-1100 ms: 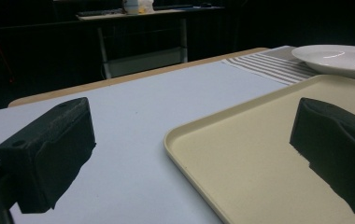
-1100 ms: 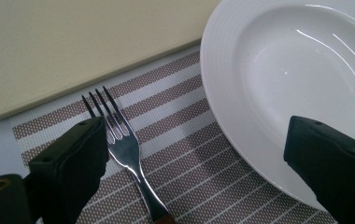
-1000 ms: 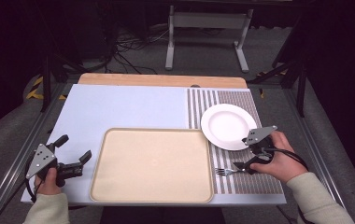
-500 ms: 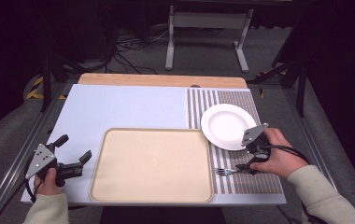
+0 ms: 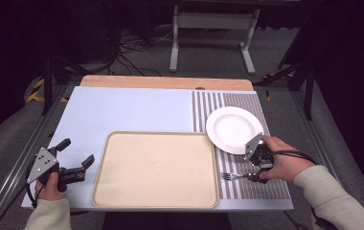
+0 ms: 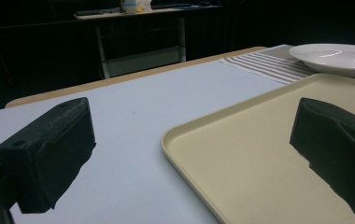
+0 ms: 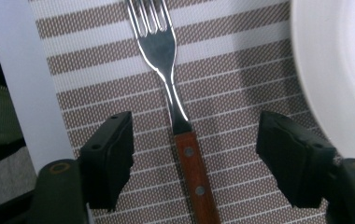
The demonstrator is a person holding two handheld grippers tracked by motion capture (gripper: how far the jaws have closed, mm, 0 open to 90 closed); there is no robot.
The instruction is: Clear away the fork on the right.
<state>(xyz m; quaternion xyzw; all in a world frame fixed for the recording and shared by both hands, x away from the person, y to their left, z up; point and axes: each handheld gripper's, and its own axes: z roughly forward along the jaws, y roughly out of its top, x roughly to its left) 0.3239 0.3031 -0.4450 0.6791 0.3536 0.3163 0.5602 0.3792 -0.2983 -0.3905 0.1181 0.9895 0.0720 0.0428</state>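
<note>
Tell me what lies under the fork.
The fork lies flat on the striped placemat, between the right gripper's open jaws. The mat beneath its wooden handle is covered; nothing else shows under it.

beige tray (image 5: 156, 167), white plate (image 5: 233, 129), fork (image 5: 235, 176)

One tray (image 5: 156, 170) sits at center frame, one white plate (image 5: 234, 129) and one fork (image 5: 235, 176) on one striped mat (image 5: 247, 187) at right, and two claws: left claw (image 5: 77, 163), right claw (image 5: 259, 172).
</note>
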